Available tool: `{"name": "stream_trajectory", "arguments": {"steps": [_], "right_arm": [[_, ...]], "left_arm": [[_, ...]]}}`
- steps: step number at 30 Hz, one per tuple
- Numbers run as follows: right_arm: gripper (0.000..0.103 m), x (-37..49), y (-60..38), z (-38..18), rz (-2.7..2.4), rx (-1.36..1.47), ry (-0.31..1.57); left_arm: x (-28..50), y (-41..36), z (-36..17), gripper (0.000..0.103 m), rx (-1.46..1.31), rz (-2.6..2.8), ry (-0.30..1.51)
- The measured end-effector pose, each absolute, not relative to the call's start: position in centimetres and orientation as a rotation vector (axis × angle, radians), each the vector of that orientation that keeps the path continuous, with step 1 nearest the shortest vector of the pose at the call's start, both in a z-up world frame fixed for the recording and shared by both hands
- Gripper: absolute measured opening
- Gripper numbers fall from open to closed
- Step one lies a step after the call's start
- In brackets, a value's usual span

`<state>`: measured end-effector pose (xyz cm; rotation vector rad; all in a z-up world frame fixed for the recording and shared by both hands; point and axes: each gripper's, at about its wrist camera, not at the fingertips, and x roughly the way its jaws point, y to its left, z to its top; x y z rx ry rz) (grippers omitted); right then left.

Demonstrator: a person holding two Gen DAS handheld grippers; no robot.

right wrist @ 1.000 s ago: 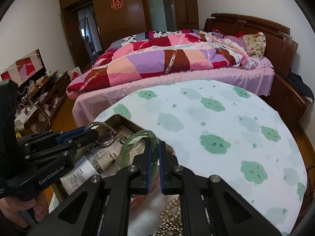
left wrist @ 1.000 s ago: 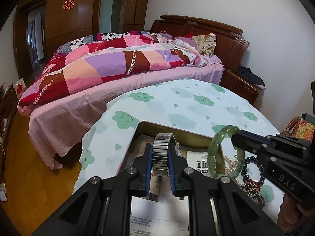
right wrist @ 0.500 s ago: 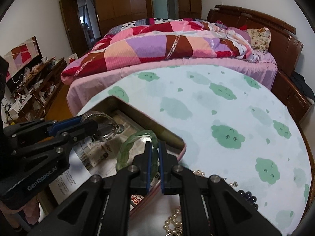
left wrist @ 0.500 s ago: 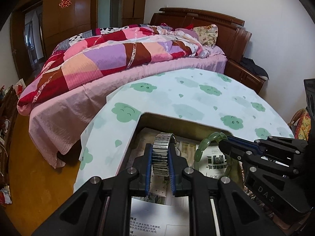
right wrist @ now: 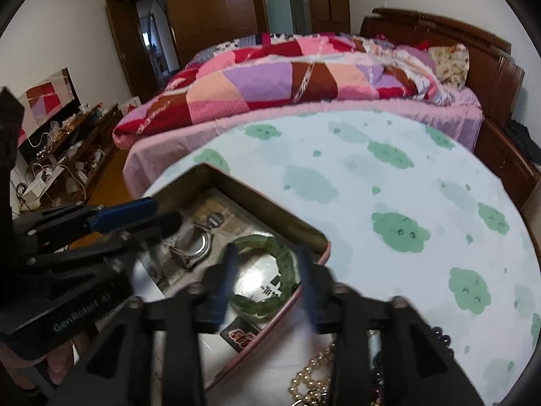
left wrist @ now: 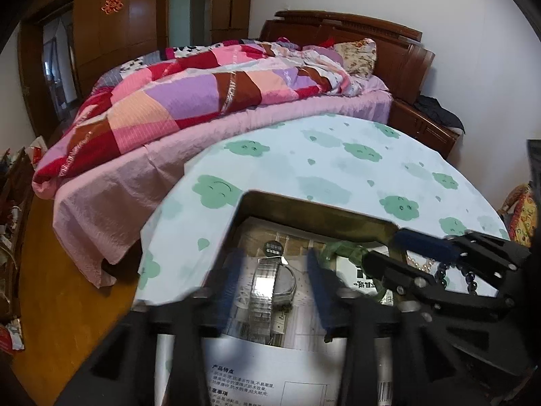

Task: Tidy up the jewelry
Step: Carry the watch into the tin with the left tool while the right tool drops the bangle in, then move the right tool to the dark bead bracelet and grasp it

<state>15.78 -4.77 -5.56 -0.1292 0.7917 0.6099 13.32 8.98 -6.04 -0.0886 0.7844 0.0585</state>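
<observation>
Left gripper [left wrist: 274,280] jaws just opening, watch [left wrist: 268,287] released between them in tin [right wrist: 297,226]. Right gripper [right wrist: 265,277] jaws just opening, bangle [right wrist: 267,270] released, lower centre of frame.

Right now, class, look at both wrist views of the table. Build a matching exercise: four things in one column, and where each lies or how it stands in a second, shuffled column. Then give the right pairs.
Column one:
1. silver watch
2. green bangle
3. pearl necklace
4. left gripper

Column two:
A. on the cloud-print cloth, outside the tin
B. lying flat in the tin, right-hand side
C. jaws apart, nothing pinched
D. in the tin, between the left gripper's fingers, untouched

Pairs: 1-D, 2-B, 3-A, 4-C
</observation>
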Motion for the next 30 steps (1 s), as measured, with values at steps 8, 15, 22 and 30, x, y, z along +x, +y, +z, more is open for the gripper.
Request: {"name": "stream_trajectory", "arguments": {"steps": [8, 15, 22, 30], "right_arm": [[0.068, 14.5, -9.2, -4.3, 0.561, -0.075, 0.767], [0.069, 12.6, -16.0, -4.5, 0.449, -0.005, 0.781], [0.068, 9.4, -19.9, -5.6, 0.415, 0.031, 0.789], [0.052, 8.8, -20.3, -7.1, 0.433, 0.009, 0.812]], "left_arm": [[11.0, 8.1, -4.1, 0.059, -0.073, 0.05, 0.724], [7.1, 4.2, -4.0, 0.059, -0.013, 0.009, 0.687], [4.2, 0.4, -4.9, 0.059, 0.059, -0.049, 0.693], [4.1, -1.6, -6.3, 0.059, 0.018, -0.08, 0.738]]}}
